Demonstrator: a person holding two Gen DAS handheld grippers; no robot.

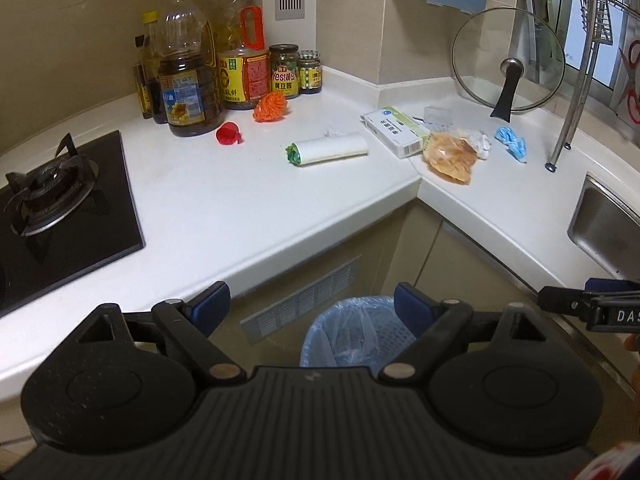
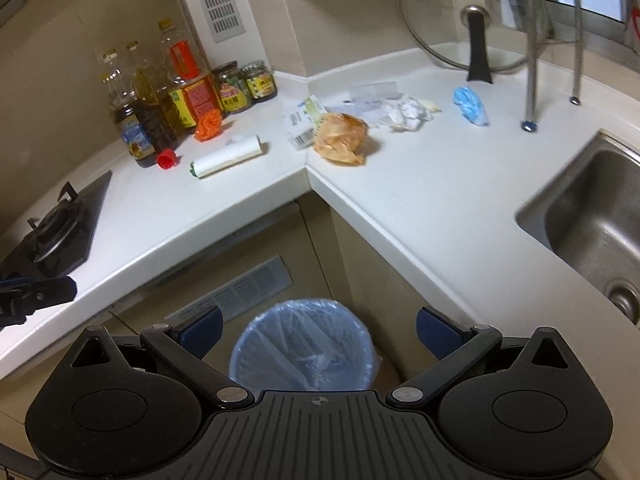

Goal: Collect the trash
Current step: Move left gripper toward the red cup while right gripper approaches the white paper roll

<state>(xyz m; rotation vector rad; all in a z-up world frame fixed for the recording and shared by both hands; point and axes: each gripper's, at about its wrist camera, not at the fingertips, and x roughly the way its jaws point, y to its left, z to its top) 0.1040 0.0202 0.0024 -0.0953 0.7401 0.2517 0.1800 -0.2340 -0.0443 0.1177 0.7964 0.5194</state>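
Trash lies scattered on the white corner counter [image 1: 224, 200]: a white roll with a green end [image 1: 326, 149], a red cap [image 1: 228, 135], an orange mesh ball [image 1: 271, 107], a white and green box [image 1: 394, 130], an orange plastic bag [image 1: 450, 155], crumpled white paper [image 2: 406, 113] and a blue crumpled glove [image 1: 511, 143]. A blue bin with a clear liner [image 2: 304, 346] stands on the floor below the corner. My left gripper [image 1: 310, 306] and right gripper [image 2: 318, 326] both hang open over the bin, empty, well short of the trash.
Oil bottles [image 1: 188, 76] and sauce jars [image 1: 285, 70] stand at the back left. A gas hob [image 1: 60, 204] is at the left, a steel sink [image 2: 596, 224] at the right. A glass pan lid [image 1: 508, 60] leans on the wall beside a dish rack leg [image 1: 568, 128].
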